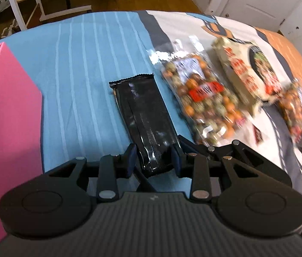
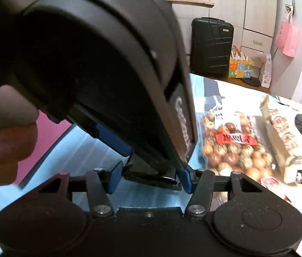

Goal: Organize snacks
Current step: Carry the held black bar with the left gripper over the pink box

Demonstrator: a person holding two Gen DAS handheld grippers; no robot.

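At the bottom of the left wrist view, our left gripper (image 1: 154,159) has its blue pads on either side of the near end of a black snack bar (image 1: 143,117); the pads look to be touching the wrapper, so we read it as gripped. The bar lies flat on the blue striped cloth (image 1: 82,68), running away toward the centre of the frame.

In the right wrist view, our right gripper (image 2: 148,176) sits low at the bottom, jaws moderately apart, with the dark end of the bar between them; we cannot tell whether the pads touch it. The left gripper's body fills the upper left of that frame.

Right of the bar lie a clear bag of coated nuts (image 1: 202,98) and, beside it, a cream snack box (image 1: 247,72), both blurred. A pink box (image 1: 7,115) stands at the left edge. Farther off are a wooden floor (image 1: 146,0), white doors and a black suitcase (image 2: 212,47).
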